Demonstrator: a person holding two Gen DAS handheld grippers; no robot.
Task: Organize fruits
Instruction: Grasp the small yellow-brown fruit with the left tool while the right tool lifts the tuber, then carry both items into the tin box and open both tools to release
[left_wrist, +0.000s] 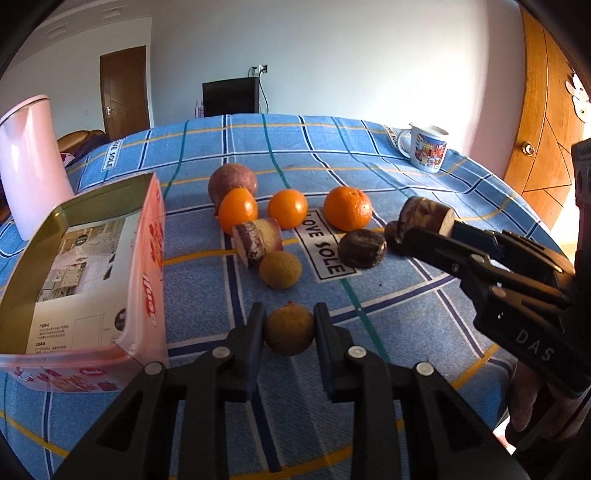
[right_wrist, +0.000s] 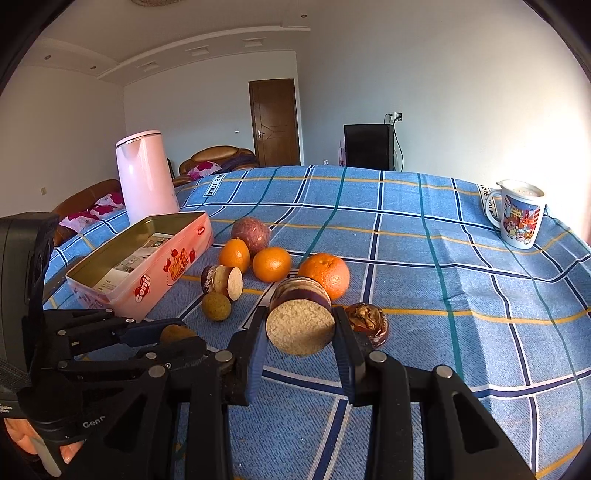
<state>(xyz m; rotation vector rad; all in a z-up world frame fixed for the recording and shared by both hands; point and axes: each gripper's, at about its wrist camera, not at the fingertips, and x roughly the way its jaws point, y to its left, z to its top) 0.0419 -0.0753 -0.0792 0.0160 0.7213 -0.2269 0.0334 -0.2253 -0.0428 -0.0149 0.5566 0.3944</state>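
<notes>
My left gripper (left_wrist: 290, 315) is shut on a small round brown fruit (left_wrist: 290, 334) that rests on the blue checked cloth. The open pink tin (left_wrist: 149, 236) stands just to its left. My right gripper (right_wrist: 301, 317) is shut on a short sugarcane piece (right_wrist: 300, 332), held above the cloth with its pale cut face towards the camera. Beyond lie three oranges (left_wrist: 288, 208), a purple passion fruit (left_wrist: 232, 182), a second cane piece (left_wrist: 256, 240), another brown fruit (left_wrist: 280, 269) and a dark brown lump (left_wrist: 362, 248).
A pink kettle (left_wrist: 29, 162) stands behind the tin at the far left. A printed mug (left_wrist: 428, 147) sits at the table's far right corner. The tin holds only a printed card. A person's hand (left_wrist: 532, 402) grips the right tool.
</notes>
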